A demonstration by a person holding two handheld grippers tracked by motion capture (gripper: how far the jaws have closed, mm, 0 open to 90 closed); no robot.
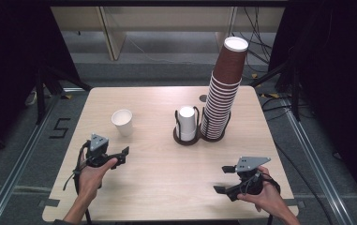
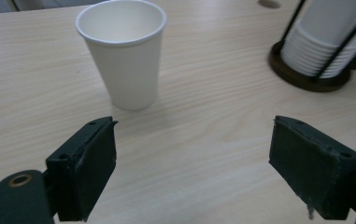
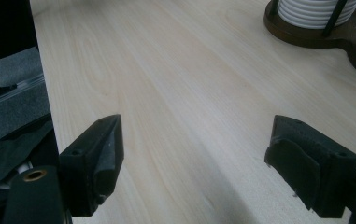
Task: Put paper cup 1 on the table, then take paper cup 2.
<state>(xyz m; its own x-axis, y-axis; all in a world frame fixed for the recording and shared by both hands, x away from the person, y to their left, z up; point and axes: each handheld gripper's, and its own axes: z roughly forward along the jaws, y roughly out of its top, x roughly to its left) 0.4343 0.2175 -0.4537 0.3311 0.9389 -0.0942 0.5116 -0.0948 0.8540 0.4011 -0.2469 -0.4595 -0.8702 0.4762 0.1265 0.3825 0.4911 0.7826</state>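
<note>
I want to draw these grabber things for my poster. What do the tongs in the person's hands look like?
Each hand holds black tongs: the left tongs and the right tongs. Each has two chunky black block-shaped jaws, a grey three-cornered plate with small holes on top, and a black cable trailing off it. The forearms that show are bare, with no sleeves.

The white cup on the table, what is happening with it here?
A person holds a claw in each hand over a wooden table. The left claw is open and points at a single white paper cup, which stands upright and untouched. The right claw is open and holds nothing. Behind stand a short stack of white cups in a holder and a tall stack of brown cups.
</note>
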